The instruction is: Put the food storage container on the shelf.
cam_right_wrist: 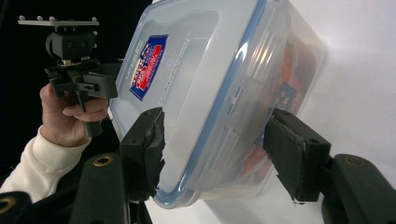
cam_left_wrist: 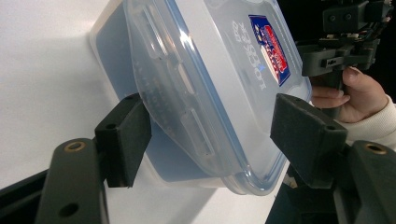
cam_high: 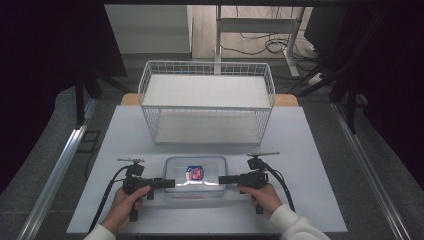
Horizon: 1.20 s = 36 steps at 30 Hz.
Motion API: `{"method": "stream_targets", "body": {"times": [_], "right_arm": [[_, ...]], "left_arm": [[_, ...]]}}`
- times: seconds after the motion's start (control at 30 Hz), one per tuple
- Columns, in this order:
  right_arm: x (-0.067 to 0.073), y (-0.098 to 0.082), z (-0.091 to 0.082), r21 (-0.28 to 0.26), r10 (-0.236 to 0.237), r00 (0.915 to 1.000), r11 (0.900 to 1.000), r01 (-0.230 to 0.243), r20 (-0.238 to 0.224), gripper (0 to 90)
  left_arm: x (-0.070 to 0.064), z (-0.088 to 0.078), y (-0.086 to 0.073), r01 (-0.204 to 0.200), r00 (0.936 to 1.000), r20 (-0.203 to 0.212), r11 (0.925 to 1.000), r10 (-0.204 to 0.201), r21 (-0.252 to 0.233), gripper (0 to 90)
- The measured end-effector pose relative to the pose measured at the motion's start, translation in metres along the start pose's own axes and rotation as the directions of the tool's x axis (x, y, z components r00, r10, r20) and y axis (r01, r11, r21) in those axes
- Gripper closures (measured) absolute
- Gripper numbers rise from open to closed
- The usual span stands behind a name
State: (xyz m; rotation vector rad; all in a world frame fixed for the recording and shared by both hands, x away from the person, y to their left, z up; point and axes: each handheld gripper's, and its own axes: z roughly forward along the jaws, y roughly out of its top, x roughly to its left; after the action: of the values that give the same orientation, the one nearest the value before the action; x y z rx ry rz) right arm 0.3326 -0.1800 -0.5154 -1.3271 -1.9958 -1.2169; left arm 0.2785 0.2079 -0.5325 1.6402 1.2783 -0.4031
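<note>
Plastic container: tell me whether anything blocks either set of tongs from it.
Nothing visible does. The plastic container already sits between the jaws of the left tongs and the right tongs, one at each end.

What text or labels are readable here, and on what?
Sticker on the clear container lid: red and blue logo, lettering too blurred to read.
Pale lettering beside the sticker on the lid: too faint to read.
Label on the container's side: unreadable.
No other text.
</note>
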Motion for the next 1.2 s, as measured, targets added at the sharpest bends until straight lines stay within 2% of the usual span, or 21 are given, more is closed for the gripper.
{"method": "stream_targets", "body": {"times": [0.13, 0.53, 0.73, 0.9, 1.2], "right_arm": [[0.000, -0.001, -0.001, 0.001, 0.012, 0.9999, 1.000, -0.012, -0.006, 41.9], [0.004, -0.005, -0.006, -0.010, 0.007, 0.9998, 1.000, -0.007, -0.018, 48.7], [0.006, -0.005, -0.007, -0.018, 0.013, 0.9996, 1.000, -0.014, -0.025, 52.0], [0.007, -0.006, -0.008, -0.019, 0.016, 0.9995, 1.000, -0.017, -0.026, 52.9], [0.011, -0.006, -0.010, -0.037, -0.001, 1.0000, 0.999, 0.001, -0.003, 54.4]], "left_arm": [[0.000, -0.002, 0.000, 0.006, 1.0000, 0.002, 1.0000, -0.006, -0.003, 31.4], [-0.006, -0.012, -0.004, -0.027, 0.9996, -0.002, 0.9994, 0.027, -0.019, 39.8], [-0.003, -0.015, -0.008, -0.009, 0.9998, 0.019, 0.9994, 0.010, -0.033, 44.5], [-0.005, -0.017, -0.009, -0.019, 0.9996, 0.018, 0.9989, 0.020, -0.043, 46.8], [-0.011, -0.017, -0.007, -0.034, 0.9993, -0.014, 0.9982, 0.033, -0.049, 48.2]]}}
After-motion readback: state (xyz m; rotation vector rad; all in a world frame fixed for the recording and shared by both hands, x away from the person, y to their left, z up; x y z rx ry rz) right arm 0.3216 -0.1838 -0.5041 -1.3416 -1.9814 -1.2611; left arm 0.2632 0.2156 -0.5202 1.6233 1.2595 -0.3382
